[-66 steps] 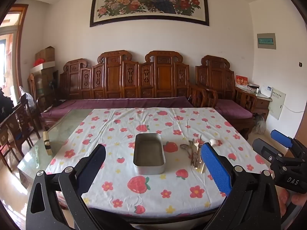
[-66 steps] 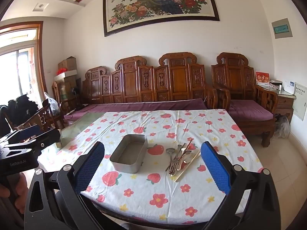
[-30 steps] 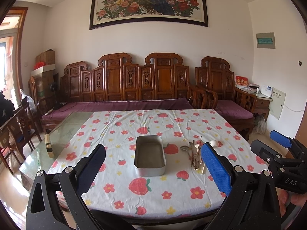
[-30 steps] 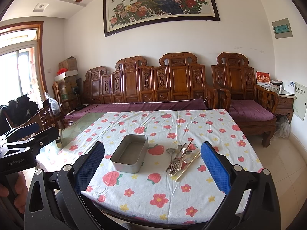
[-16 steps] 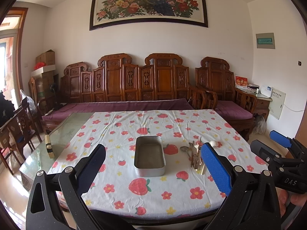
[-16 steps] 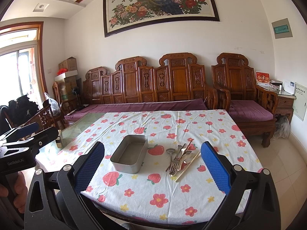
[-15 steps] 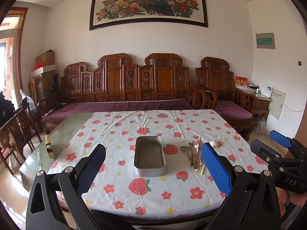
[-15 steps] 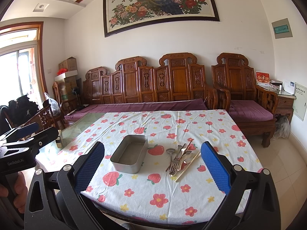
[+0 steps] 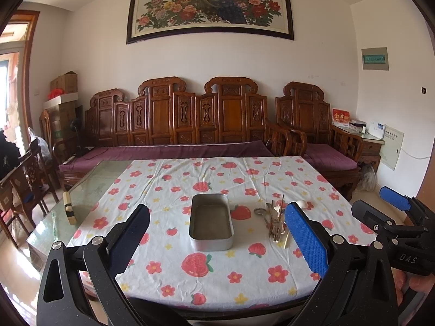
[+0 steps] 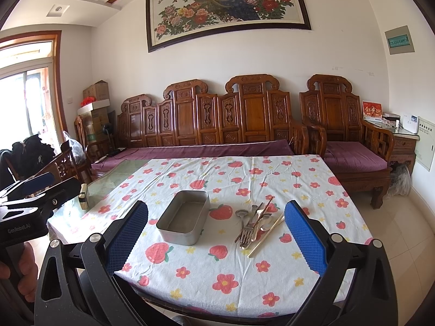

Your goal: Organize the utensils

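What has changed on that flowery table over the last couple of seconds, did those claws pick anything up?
Nothing was picked up or let go. The left claw drifted slightly, so its view shifted a little; the right claw barely moved. Both hang open above the near table edge. The metal tin sits empty as before, and the pile of utensils lies untouched beside it on the tablecloth.

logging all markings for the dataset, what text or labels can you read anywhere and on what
"DAS": right gripper body, left wrist view.
"GenRobot.AI": left gripper body, right wrist view.
Characters on the peacock painting: too small to read.
Gold characters on the red box: blurred.
Green wall panel: unreadable.
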`<state>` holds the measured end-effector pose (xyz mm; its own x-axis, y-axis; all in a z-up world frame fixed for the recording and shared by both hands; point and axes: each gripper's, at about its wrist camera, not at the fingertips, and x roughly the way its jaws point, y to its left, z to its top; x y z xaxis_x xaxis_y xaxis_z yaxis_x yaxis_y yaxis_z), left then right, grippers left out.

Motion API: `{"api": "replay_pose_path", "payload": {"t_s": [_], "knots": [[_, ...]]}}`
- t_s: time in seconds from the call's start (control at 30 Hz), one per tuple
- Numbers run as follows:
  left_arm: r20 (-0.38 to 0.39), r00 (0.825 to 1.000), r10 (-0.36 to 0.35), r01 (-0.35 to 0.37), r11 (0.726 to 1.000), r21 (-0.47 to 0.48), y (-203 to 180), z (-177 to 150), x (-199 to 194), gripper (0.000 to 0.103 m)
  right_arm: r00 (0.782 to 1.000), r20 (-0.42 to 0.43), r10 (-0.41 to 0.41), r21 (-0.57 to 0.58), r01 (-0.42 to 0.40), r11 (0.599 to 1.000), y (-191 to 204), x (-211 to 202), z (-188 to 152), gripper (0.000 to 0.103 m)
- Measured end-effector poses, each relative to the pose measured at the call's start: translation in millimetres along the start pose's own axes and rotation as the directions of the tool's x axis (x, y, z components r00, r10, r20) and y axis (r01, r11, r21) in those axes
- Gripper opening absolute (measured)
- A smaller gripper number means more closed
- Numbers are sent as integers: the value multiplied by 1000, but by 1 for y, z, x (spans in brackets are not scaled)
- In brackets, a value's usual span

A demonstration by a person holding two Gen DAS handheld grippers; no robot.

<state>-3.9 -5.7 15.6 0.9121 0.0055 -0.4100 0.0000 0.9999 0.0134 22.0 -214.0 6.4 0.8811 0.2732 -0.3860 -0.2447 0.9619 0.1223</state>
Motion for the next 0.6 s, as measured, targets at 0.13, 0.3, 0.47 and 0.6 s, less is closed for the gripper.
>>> {"api": "replay_pose_path", "payload": {"t_s": [0.13,0.3,0.47,0.6], "knots": [[-1,1000,-1,1,1000,1,-1,4,-2,97,1000,1,0,1,0,1000,0,-1,0,100],[1,1000,-3,3,1000,3,-5,13,-4,97,1000,0,0,1,0,1000,0,-1,0,100],[1,1000,-3,3,1000,4,-6,14,-5,97,1000,-1,0,0,0,1000,0,0,-1,100],[-7,1000,-3,3,1000,4,-6,14,-3,97,1000,-17,-2,-4,2,1000,0,4,-2,100]]}}
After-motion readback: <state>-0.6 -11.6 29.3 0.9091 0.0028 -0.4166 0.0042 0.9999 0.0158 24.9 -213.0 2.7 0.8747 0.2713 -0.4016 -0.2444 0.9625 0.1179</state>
